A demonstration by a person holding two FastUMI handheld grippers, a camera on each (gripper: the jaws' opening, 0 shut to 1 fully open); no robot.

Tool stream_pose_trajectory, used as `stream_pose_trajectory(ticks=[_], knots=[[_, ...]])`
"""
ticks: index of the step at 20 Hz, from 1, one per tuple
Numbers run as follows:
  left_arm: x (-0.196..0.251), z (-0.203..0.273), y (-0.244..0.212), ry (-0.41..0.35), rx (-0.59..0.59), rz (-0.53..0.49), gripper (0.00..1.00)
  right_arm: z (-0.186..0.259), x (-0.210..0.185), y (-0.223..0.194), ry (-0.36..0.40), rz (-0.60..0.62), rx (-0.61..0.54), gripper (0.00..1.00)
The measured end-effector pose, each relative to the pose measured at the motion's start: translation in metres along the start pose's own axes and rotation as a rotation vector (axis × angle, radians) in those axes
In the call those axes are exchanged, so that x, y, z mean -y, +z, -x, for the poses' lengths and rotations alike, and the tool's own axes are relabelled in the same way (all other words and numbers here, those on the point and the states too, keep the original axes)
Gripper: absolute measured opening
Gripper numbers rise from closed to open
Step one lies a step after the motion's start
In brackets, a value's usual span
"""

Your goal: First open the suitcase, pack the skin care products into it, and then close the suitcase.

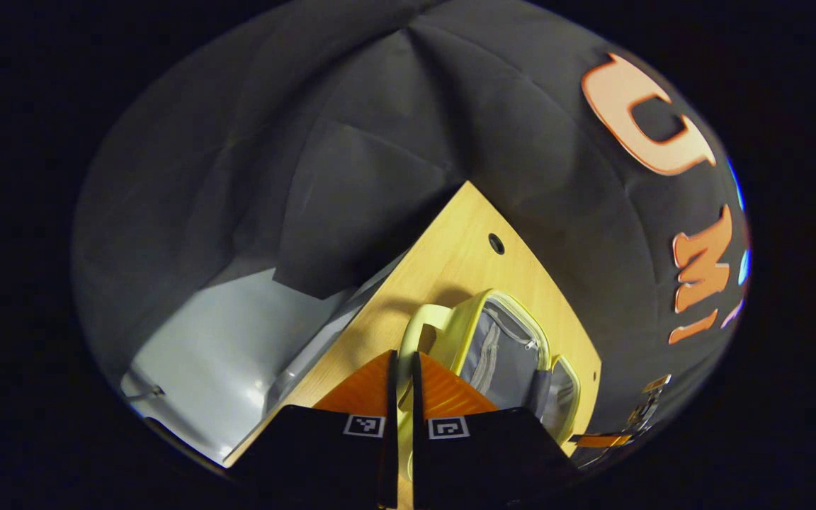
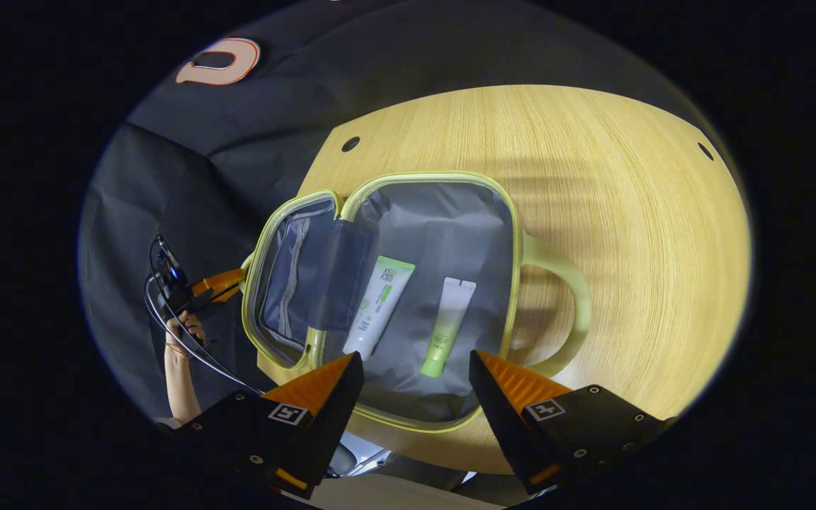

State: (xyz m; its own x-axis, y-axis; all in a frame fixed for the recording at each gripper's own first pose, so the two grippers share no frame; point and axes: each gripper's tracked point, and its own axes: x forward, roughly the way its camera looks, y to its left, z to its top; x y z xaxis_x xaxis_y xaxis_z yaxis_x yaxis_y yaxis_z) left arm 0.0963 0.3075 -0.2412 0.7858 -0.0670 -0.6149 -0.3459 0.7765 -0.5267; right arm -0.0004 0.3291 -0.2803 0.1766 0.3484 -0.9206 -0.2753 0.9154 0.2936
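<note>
Now suitcase (image 2: 443,212) open, two tubes (image 2: 378,306) inside; right gripper (image 2: 415,372) spread above.

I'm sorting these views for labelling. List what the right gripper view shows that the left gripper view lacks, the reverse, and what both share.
Right gripper view alone: two tubes, one white and one green-capped, lying inside the open case, plus the left gripper held by a hand at the case's lid edge.
Left gripper view alone: a grey floor beside the table.
Both: the case, its handle, the wooden table.
</note>
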Motion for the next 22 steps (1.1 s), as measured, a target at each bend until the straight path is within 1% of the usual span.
stream_pose_trajectory(ticks=[1, 5, 8, 11, 15, 17, 18, 20, 22], knots=[[0.014, 0.005, 0.005, -0.001, 0.006, -0.037, 0.08, 0.000, -0.004, 0.001, 0.010, 0.001, 0.004, 0.96], [0.078, 0.041, 0.018, -0.022, 0.030, -0.118, 0.08, 0.003, -0.007, 0.002, 0.037, 0.021, 0.016, 0.96], [0.137, 0.070, 0.021, -0.041, 0.045, -0.217, 0.08, 0.013, -0.004, 0.007, 0.075, 0.003, 0.040, 0.95], [0.206, 0.096, 0.017, -0.061, 0.050, -0.325, 0.08, 0.029, 0.015, 0.013, 0.101, -0.014, 0.073, 0.95], [0.301, 0.110, -0.009, -0.088, 0.031, -0.468, 0.08, 0.044, 0.044, 0.010, 0.144, -0.030, 0.114, 0.95], [0.341, 0.100, -0.028, -0.096, 0.006, -0.500, 0.08, 0.068, 0.063, 0.013, 0.157, -0.047, 0.135, 0.95], [0.357, 0.097, -0.040, -0.112, -0.007, -0.510, 0.08, 0.077, 0.072, 0.013, 0.160, -0.052, 0.146, 0.95], [0.391, 0.088, -0.063, -0.133, -0.024, -0.533, 0.08, 0.090, 0.096, 0.008, 0.153, -0.063, 0.167, 0.95], [0.414, 0.078, -0.089, -0.131, -0.047, -0.552, 0.08, 0.107, 0.122, 0.004, 0.144, -0.093, 0.183, 0.95]])
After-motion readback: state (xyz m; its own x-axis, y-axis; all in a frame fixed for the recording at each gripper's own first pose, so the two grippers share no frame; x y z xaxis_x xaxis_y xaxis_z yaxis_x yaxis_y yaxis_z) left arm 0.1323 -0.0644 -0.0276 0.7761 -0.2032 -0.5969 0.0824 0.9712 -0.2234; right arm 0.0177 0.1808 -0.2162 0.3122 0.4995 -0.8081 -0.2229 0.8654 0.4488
